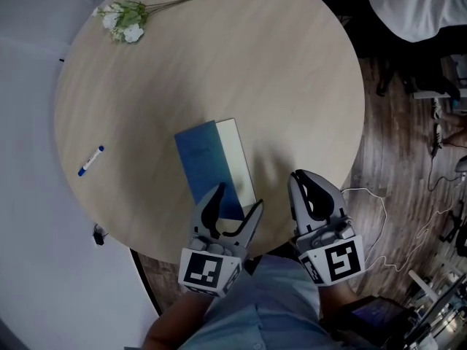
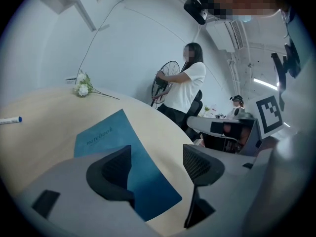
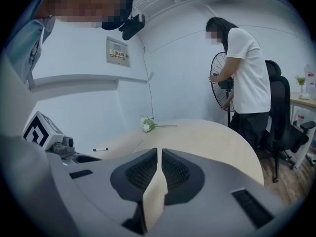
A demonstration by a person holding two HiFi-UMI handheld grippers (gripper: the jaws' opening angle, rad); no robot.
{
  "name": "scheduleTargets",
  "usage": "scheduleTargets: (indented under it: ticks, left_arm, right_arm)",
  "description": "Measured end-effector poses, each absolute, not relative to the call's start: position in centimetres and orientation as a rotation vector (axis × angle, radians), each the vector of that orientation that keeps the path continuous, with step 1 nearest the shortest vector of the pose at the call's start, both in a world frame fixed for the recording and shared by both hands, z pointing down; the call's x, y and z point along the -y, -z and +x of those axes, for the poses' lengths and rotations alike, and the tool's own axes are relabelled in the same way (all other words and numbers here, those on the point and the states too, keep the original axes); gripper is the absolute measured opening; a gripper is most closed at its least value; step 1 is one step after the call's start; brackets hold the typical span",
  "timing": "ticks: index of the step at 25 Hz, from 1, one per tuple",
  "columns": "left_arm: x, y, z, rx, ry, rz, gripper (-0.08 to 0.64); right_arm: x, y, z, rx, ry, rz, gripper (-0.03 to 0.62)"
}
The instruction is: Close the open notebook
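Blue notebook (image 1: 206, 162) is lying by the table's (image 1: 219, 64) near edge, with a cream page showing on its right. Left gripper (image 1: 238, 197) is hovering spread over its near end, and the right gripper (image 1: 310, 177) is pressed together, empty. I'd be easing the cover flat, gently.

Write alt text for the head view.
A blue notebook lies near the front edge of a round wooden table, with the open left gripper over its near end and the shut right gripper beside it. A pen and white flowers lie farther off.
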State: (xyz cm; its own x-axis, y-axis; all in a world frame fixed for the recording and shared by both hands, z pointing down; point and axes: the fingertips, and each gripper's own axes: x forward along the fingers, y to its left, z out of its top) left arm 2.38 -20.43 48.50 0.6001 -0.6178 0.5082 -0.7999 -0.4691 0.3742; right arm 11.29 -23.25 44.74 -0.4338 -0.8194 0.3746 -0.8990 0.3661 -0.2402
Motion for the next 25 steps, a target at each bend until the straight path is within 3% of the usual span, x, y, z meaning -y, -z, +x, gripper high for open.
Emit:
scheduleTargets:
  ticks: [14, 25]
  left_arm:
    - [21.7, -56.4, 4.4, 1.037, -0.559, 2.139, 0.331]
    - [21.8, -58.2, 4.8, 1.023, -0.618, 2.103, 0.334]
  right_arm:
    - [24.2, -51.3, 14.4, 2.337, -0.756, 1.579, 0.051]
    - [24.8, -52.2, 14.4, 2.33, -0.769, 1.571, 0.051]
